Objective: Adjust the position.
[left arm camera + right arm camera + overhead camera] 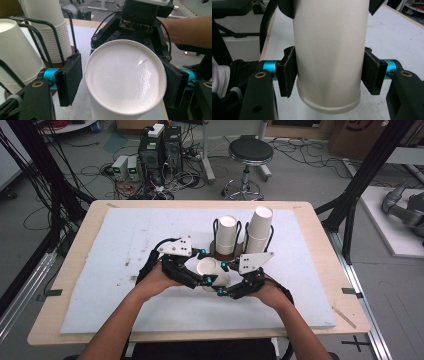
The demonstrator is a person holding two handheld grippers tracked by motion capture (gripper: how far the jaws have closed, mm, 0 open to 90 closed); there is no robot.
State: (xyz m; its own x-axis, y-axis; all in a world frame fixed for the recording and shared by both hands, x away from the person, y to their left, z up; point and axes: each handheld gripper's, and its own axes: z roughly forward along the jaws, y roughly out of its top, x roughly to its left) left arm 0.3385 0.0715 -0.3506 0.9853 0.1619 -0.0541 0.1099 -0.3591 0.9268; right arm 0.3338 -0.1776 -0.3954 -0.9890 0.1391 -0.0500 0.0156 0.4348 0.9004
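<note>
A white paper cup (212,270) is held on its side above the mat between my two grippers. My right gripper (223,279) is shut on it near the rolled rim, both pads against the wall of the cup (329,50). The right gripper (329,75) looks along the cup towards its base. My left gripper (204,266) stands around the base end. In the left gripper view the cup's base disc (125,75) faces me. The right-hand pad (172,85) touches it, and the left-hand pad (68,80) stands a narrow gap off. The left gripper (122,82) is open.
A black wire rack (241,237) just behind the grippers holds two stacks of white cups (227,232) (260,227), close at the left in the left gripper view (47,25). A white foam mat (125,270) covers the wooden table. A stool (250,152) and computer boxes (160,147) stand on the floor beyond.
</note>
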